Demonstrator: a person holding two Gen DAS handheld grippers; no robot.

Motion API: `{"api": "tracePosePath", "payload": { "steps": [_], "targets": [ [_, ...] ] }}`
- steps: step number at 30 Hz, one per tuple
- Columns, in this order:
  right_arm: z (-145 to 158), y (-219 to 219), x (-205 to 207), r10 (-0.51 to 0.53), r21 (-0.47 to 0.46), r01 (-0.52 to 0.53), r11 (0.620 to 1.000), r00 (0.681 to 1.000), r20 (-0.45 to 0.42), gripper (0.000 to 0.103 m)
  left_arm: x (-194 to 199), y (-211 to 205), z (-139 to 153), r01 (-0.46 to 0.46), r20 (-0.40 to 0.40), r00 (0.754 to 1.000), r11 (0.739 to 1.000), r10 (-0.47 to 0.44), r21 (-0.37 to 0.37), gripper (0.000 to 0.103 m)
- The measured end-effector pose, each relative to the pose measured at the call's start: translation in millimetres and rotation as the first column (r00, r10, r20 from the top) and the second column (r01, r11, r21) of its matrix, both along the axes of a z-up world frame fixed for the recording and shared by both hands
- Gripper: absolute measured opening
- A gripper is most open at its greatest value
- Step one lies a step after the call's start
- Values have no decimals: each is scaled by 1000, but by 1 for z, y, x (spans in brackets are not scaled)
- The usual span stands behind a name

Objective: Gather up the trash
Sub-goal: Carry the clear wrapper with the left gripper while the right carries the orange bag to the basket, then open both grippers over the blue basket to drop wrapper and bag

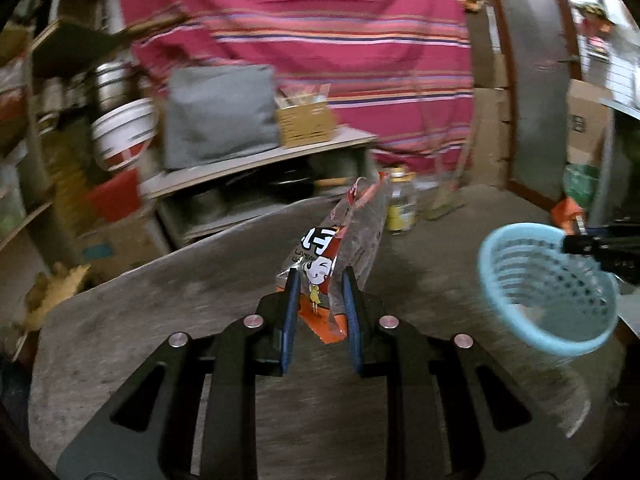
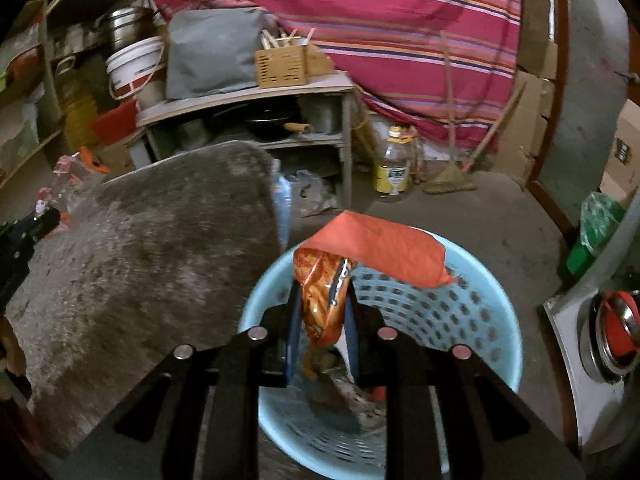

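My left gripper [image 1: 320, 284] is shut on a clear and orange snack wrapper [image 1: 340, 248] with a cartoon figure, held above the grey table [image 1: 160, 312]. A light blue perforated basket [image 1: 548, 292] stands to its right. In the right wrist view my right gripper [image 2: 322, 300] is shut on an orange crumpled snack wrapper [image 2: 324, 300] with an orange-red paper piece [image 2: 384, 248] on top, held over the blue basket [image 2: 460, 308]. Some trash lies in the basket's bottom. The right gripper shows in the left wrist view [image 1: 600, 246] at the basket's far rim.
A shelf unit [image 2: 248, 96] with a grey cushion [image 2: 212, 52] and a wooden box [image 2: 280, 66] stands behind the table. A striped red cloth [image 2: 380, 28] hangs at the back. A plastic bottle [image 2: 394, 168] and a broom [image 2: 452, 176] are on the floor.
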State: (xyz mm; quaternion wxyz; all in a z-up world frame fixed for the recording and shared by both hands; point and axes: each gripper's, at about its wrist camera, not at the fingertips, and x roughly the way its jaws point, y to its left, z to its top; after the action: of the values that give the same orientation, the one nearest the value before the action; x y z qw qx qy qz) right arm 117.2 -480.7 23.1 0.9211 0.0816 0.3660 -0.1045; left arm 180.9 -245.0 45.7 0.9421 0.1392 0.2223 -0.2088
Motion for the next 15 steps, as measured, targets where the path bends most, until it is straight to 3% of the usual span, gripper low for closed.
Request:
{"api": "tracePosePath", "payload": {
  "steps": [5,15],
  "targets": [
    [-6,-31,-23,-41,0,41,999,999,-5,20,-23,-65,-7,98,2,995,995,-98,20,20],
    [-27,-76,-43,-83,64,83,994,996,-16,20,-23,-153,-39,180,-115,977,983,-182,-21,21]
  ]
}}
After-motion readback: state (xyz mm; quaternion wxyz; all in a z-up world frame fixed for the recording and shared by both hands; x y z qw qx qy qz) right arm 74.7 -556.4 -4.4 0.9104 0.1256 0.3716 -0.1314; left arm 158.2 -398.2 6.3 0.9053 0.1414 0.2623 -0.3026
